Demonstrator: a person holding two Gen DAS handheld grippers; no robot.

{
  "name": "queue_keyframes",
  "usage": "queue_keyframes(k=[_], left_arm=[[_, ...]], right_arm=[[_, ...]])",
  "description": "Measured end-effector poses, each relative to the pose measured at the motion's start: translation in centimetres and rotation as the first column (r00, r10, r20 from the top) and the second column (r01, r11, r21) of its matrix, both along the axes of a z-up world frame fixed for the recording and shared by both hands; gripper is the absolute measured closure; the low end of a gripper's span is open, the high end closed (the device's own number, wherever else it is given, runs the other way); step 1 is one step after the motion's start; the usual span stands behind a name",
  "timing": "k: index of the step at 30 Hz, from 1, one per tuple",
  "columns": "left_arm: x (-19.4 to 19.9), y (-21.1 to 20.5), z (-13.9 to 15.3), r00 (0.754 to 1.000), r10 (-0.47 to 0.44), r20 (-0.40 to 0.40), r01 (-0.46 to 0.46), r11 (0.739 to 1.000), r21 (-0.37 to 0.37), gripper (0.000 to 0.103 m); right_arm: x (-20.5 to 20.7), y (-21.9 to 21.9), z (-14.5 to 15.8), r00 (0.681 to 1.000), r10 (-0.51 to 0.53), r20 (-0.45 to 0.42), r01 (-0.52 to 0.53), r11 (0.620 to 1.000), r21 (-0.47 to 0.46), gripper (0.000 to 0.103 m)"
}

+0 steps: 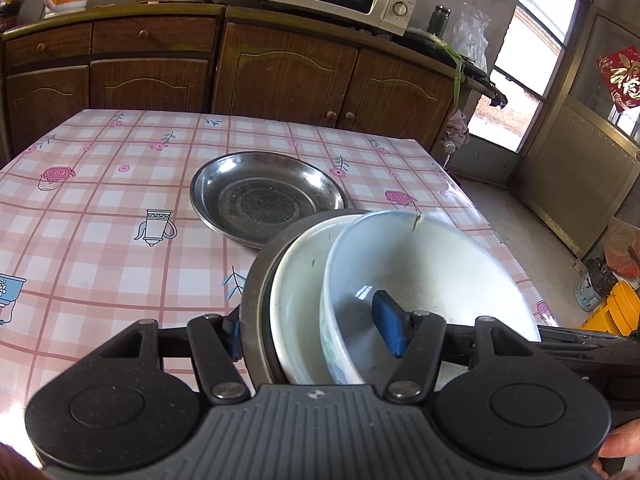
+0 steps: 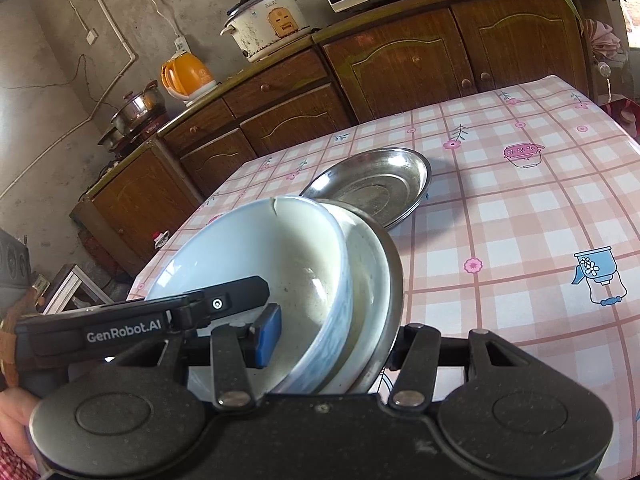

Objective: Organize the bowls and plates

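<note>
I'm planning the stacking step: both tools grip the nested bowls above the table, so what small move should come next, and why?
Probably carry the stack of nested white bowls in a metal dish forward over the steel plates on the pink checked tablecloth, then lower. The left tool and right tool each clamp its rim, and it hangs tilted, short of the plates.

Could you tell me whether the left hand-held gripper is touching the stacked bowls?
Touching: the left wrist view shows the left hand-held gripper clamping the stacked bowls, one blue pad inside, one outside.

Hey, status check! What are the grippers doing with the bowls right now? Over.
Left gripper and right gripper both clamped on the nested bowls. Stack tilted above the table. Metal plates sit just beyond. Nothing in between.
</note>
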State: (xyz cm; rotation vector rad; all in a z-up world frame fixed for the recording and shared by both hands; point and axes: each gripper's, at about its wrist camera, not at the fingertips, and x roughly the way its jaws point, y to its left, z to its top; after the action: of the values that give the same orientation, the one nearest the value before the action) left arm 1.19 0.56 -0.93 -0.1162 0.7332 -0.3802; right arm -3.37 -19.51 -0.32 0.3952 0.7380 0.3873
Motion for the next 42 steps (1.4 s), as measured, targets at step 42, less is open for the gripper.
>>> queue_keyframes(k=[42], left_arm=[[-0.3, 1.0, 3.3, 0.995, 0.041, 0.093, -0.039, 0.999, -0.021, 0.041]], right_arm=[[0.7, 1.3, 3.7, 0.996, 0.026, 0.083, -0.025, 1.0, -0.012, 0.041]])
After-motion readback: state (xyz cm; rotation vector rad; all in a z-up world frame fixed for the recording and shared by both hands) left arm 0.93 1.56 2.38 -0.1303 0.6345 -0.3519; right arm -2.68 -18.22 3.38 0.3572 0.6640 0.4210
